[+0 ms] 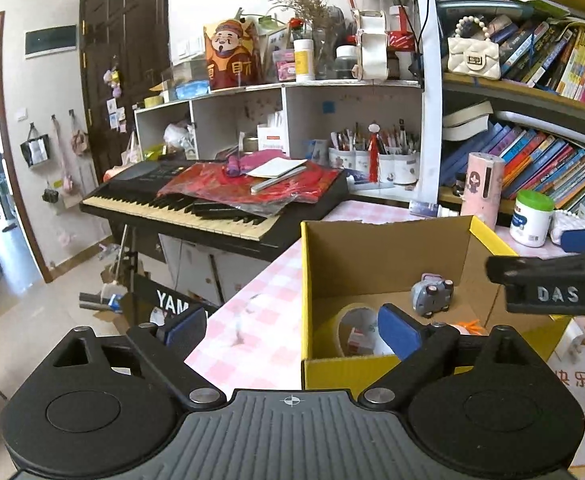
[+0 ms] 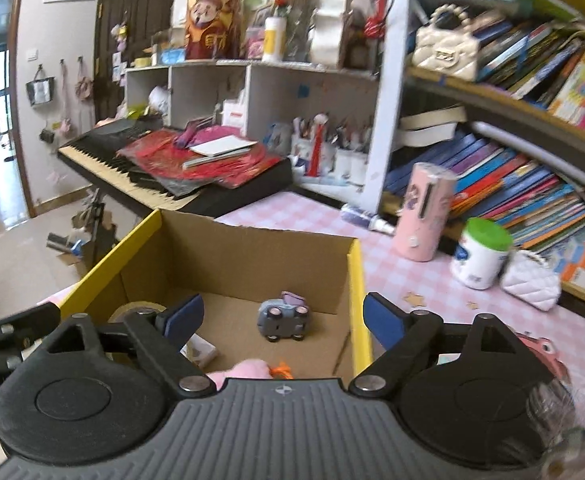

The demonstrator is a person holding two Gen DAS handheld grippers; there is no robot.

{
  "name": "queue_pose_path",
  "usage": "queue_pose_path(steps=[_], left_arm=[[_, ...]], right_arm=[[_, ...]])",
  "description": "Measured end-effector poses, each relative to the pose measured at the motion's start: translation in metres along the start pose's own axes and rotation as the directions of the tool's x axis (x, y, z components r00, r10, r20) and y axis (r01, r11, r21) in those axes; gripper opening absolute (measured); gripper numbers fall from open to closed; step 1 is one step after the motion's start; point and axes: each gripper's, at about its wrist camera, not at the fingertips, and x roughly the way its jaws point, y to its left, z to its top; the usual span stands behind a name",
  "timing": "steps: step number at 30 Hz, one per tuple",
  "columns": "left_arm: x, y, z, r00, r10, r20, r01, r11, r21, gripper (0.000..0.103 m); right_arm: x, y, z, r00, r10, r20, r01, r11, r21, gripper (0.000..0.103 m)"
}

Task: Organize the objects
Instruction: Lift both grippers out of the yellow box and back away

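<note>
Cardboard box (image 2: 252, 256) mostly filled; both grippers spread and empty

Jar (image 2: 480, 254) stands upright right of right gripper (image 2: 282, 320); left gripper (image 1: 292, 326) farther.

Matt brown cardboard box (image 2: 252, 256), glossy tape roll (image 1: 348, 320)

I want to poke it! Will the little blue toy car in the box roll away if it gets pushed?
Probably not far. The toy car seems to lie tipped over, wheels facing the camera rather than down, so it would likely slide. The cardboard box walls would likely stop it. It looks small and probably light.
</note>
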Motion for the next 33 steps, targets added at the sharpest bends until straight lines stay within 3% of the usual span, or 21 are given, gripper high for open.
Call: queue_pose_path(steps=[8, 19, 33], left_arm=[[-0.018, 0.007, -0.019, 0.999, -0.025, -0.03, 0.025, 1.0, 0.004, 0.095], [-0.042, 0.019, -0.055, 0.99, -0.05, -0.135, 0.052, 0.999, 0.01, 0.095], [-0.07, 0.025, -0.087, 0.972, -0.094, -0.216, 0.108, 0.993, 0.051, 0.095]], right_arm=[[-0.026, 0.005, -0.034, 0.996, -0.069, -0.062, 0.071, 0.997, 0.036, 0.087], [-0.062, 0.03, -0.079, 0.982, -0.085, -0.168, 0.095, 0.994, 0.053, 0.089], [-0.105, 0.043, -0.122, 0.964, -0.127, -0.232, 0.156, 0.982, 0.11, 0.09]])
